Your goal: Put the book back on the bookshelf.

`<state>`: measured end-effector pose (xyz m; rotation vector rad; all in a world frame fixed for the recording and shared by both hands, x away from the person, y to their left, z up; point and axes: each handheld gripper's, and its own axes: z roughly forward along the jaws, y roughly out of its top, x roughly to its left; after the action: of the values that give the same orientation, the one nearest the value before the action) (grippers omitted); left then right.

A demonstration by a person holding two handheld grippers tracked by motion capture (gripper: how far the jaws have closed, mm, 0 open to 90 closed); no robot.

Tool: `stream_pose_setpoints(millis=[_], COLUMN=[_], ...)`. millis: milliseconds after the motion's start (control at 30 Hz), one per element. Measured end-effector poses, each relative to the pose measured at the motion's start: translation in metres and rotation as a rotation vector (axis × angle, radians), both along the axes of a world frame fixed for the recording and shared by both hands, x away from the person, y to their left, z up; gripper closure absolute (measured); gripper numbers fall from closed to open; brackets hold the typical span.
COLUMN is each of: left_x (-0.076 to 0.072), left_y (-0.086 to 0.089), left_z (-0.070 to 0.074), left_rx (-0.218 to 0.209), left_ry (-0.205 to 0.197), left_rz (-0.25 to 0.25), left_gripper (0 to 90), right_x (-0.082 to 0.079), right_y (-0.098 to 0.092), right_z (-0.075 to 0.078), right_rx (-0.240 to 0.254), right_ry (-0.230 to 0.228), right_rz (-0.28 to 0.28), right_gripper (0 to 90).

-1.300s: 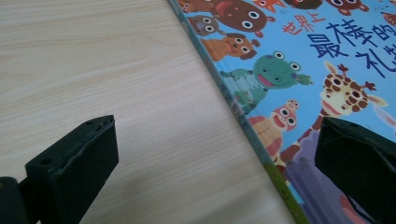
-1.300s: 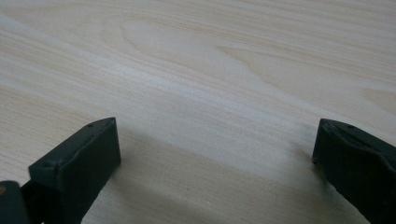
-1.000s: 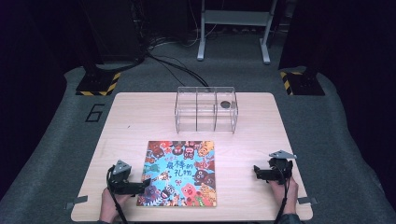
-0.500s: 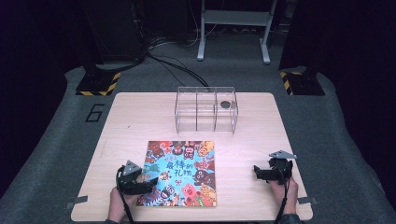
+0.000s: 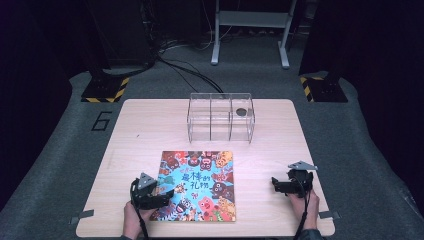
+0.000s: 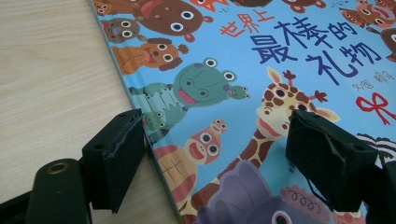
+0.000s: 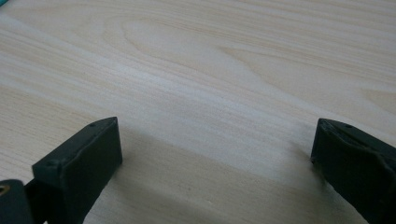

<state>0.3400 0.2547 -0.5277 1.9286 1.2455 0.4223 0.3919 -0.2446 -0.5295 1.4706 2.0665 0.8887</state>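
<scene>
- Near the front edge of the pale wooden table (image 5: 140,130) lies a square, flat picture book with a blue cover crowded with cartoon animals (image 5: 197,185), closed and face up, its spine along the left side.
- At that spine edge the left gripper (image 5: 162,192) sits low, jaws spread wide: in the left gripper view one jaw rests on the bare wood just beside the book's edge, the other over the cover near the giraffe (a straddle that suits catching the cover's edge, I judge, though nothing is pinched yet).
- Such a low, shallow angle probably serves to get a jaw under the thin board, since a flat book offers no other hold.
- Well apart to the right, the right gripper (image 5: 274,184) rests on bare table with its jaws wide and nothing between them; it looks parked, perhaps ready to steady the book's far side.
- Farther back, toward the middle of the table, stands a clear acrylic box divided into three compartments (image 5: 220,120), a small dark round object (image 5: 241,112) in its right compartment, well clear of the work at hand.
</scene>
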Motion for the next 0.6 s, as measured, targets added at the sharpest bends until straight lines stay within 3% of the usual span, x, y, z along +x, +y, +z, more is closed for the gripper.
stream_pose_setpoints(millis=[200, 300, 467, 600], left_x=[0.0, 0.0, 0.0, -0.001], left_y=[-0.01, -0.012, -0.018, -0.02], left_z=[-0.001, 0.0, -0.002, -0.001], left_rx=[-0.005, -0.001, -0.007, -0.006], left_ry=[-0.013, 0.0, -0.023, -0.012], left_rz=[0.014, 0.006, 0.022, 0.017], left_gripper=[19.8, 19.9, 20.2, 20.3], right_x=[0.0, 0.0, 0.0, 0.0], right_y=[0.0, 0.0, 0.0, 0.0], right_z=[0.0, 0.0, 0.0, 0.0], right_rx=[0.005, 0.005, 0.004, 0.002], right_ry=[0.0, 0.0, -0.001, 0.0], right_rz=[-0.003, -0.003, -0.002, 0.0], right_gripper=[1.3, 1.4, 1.4, 1.4])
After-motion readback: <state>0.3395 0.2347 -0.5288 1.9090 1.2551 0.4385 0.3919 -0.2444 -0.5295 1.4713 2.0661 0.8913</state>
